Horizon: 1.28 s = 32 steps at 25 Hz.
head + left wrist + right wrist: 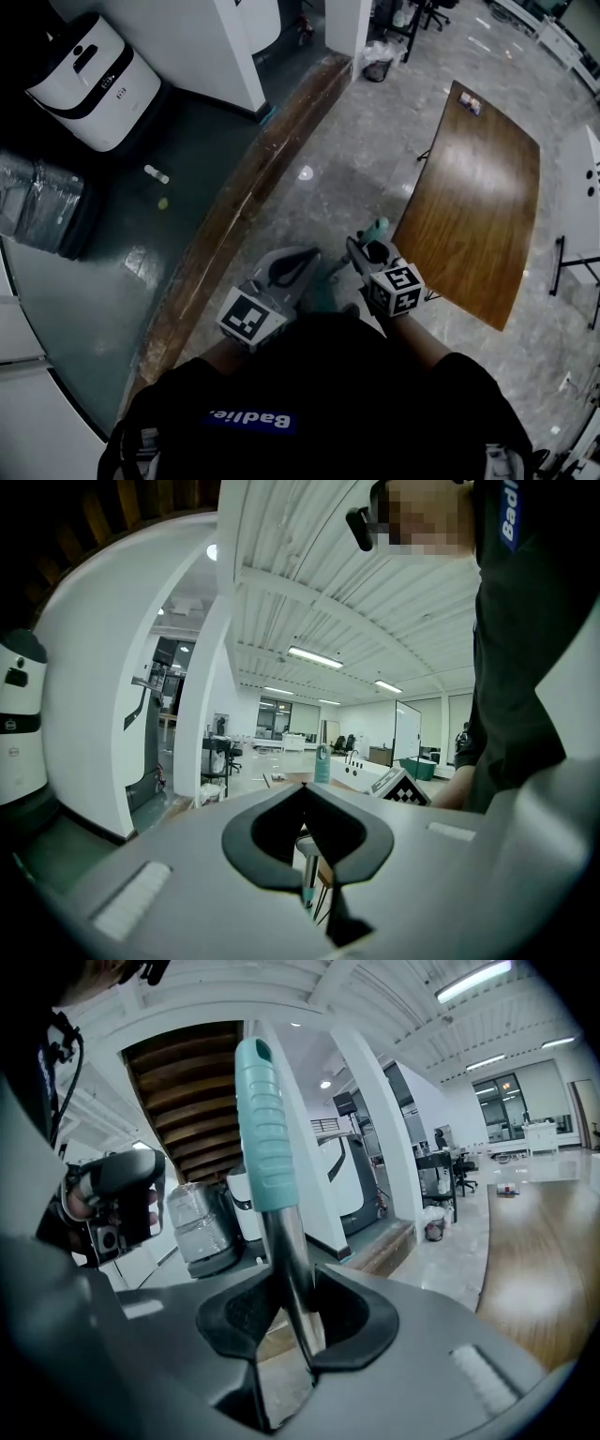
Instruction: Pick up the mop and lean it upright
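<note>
Mop: long mop with a shiny metal pole and a ribbed blue-green plastic grip (267, 1138) is standing almost straight up, grip end on top, tipping a little to the left in the right gripper view.
Right gripper: grey right gripper (292, 1321) is squeezing the pole just under the grip.
Left gripper: grey left gripper (302, 791) is pressing its tips together and pinching nothing (a lower bit of pole is showing past them).
Nearer hand: the right one is doing the holding; the left is hanging just beside it.
Mop head: not showing in any view.
Lean spot: tall white pillar (234, 47) is standing ahead and to the left, well apart, so I think the mop is needing to go that way.
</note>
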Each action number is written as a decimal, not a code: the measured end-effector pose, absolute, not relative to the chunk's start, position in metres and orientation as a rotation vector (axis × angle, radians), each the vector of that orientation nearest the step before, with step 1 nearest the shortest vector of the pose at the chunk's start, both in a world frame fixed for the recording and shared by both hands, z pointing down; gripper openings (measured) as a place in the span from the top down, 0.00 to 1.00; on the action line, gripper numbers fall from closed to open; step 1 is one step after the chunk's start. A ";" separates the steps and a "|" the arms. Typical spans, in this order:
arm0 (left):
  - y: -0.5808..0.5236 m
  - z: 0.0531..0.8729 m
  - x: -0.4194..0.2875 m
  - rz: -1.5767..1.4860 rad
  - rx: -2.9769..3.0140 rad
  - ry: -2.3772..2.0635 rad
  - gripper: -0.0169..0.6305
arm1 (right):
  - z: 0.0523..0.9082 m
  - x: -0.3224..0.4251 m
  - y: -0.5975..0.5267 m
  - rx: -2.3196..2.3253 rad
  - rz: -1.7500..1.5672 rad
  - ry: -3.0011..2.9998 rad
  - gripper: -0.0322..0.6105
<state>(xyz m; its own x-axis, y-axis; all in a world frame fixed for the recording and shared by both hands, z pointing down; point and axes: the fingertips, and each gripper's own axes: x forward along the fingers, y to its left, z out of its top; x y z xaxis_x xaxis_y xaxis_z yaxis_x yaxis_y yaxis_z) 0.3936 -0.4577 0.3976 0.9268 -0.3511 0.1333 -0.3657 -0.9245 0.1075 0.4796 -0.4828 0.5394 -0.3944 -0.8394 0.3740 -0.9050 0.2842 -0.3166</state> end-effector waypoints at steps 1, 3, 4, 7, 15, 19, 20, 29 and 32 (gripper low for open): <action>-0.457 0.396 0.394 0.163 2.955 -0.551 0.95 | 0.532 0.478 -0.482 1.644 0.723 -2.419 0.78; -0.457 0.393 0.394 0.145 2.955 -0.551 0.95 | 0.514 0.476 -0.482 1.646 0.691 -2.443 0.78; -0.457 0.392 0.393 0.136 2.960 -0.555 0.95 | 0.503 0.474 -0.482 1.653 0.672 -2.455 0.78; -0.459 0.391 0.393 0.123 2.978 -0.556 0.95 | 0.475 0.471 -0.483 1.664 0.610 -2.507 0.78; -0.456 0.379 0.397 0.109 3.023 -0.540 0.95 | 0.436 0.484 -0.485 1.715 0.537 -2.576 0.78; -0.455 0.374 0.399 0.102 3.033 -0.522 0.95 | 0.434 0.486 -0.484 1.721 0.547 -2.572 0.78; -0.454 0.375 0.400 0.113 3.044 -0.518 0.95 | 0.436 0.486 -0.483 1.718 0.552 -2.571 0.78; -0.447 0.363 0.403 0.103 3.019 -0.583 0.95 | 0.428 0.475 -0.476 1.615 0.557 -2.652 0.78; -0.439 0.363 0.399 0.118 3.010 -0.656 0.95 | 0.428 0.470 -0.470 1.562 0.562 -2.693 0.78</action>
